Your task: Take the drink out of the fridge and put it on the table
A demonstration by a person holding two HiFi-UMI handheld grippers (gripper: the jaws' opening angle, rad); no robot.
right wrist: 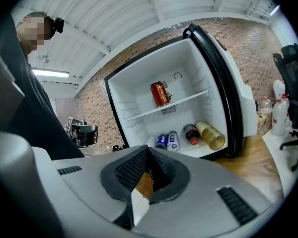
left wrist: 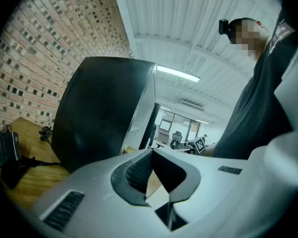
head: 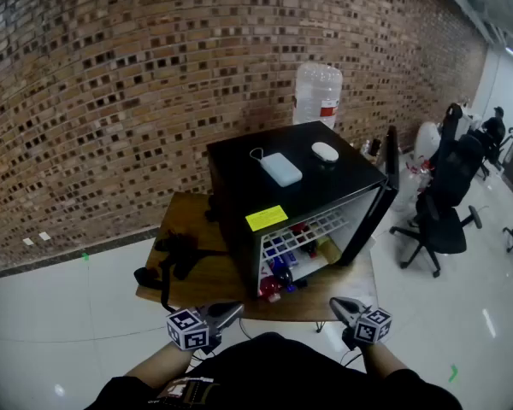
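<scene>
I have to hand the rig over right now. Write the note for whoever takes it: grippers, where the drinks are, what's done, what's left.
Left gripper: shut, empty, held low at the near edge of the table.
Right gripper: shut, empty, facing the fridge.
Drinks: red can stands on the upper shelf; blue cans, dark bottle and yellow bottle lie on the fridge floor.
Done: door is open.
Left: grip a drink, lift it out, set it on the table.

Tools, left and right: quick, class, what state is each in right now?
Left tool: closed, holding nothing.
Right tool: closed, holding nothing.
</scene>
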